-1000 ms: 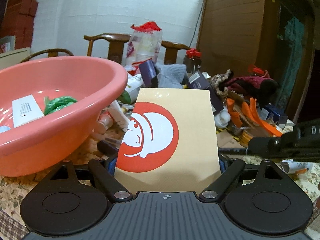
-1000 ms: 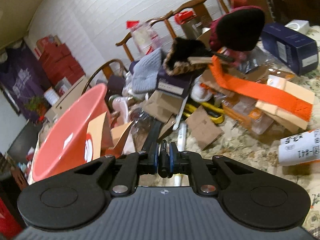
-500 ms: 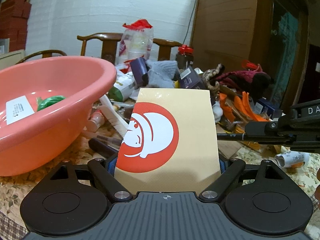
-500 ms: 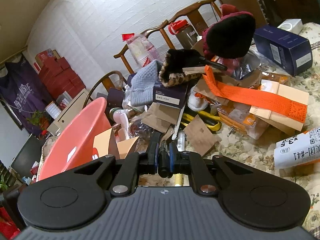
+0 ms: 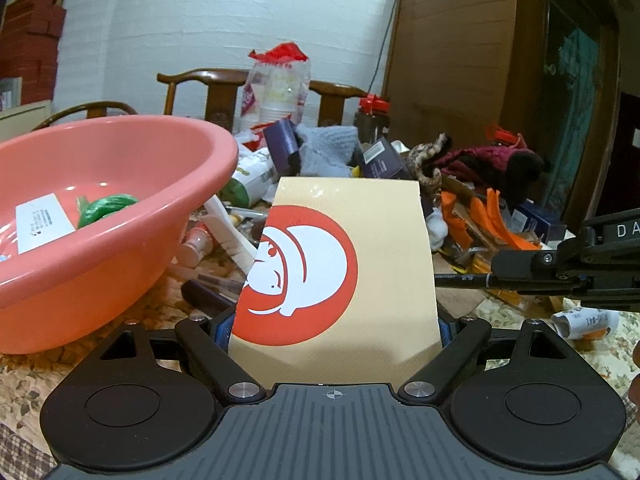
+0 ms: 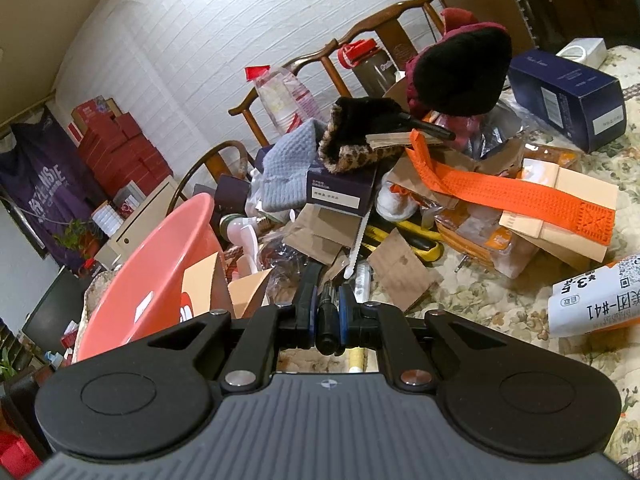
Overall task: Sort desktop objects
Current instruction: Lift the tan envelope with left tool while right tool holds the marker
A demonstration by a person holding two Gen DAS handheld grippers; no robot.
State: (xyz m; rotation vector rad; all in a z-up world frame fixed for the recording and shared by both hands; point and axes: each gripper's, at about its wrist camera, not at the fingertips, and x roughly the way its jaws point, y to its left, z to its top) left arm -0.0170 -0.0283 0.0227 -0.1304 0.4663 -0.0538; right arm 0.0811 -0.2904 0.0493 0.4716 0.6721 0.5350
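The left gripper (image 5: 336, 320), jaws wide, clamps a tan box (image 5: 340, 264) upright beside the pink basin (image 5: 120, 216), while the right gripper (image 6: 327, 304) pinches a black pen (image 6: 326, 316) above the table (image 6: 480, 300).

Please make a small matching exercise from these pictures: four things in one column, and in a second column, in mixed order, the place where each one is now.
Things:
1. tan box
2. black pen
3. green bag
4. grey knitted cloth

Places:
A. inside the pink basin
B. between the left gripper's jaws
C. on the pile near the chairs
D. clamped in the right gripper

Pairs: 1-B, 2-D, 3-A, 4-C
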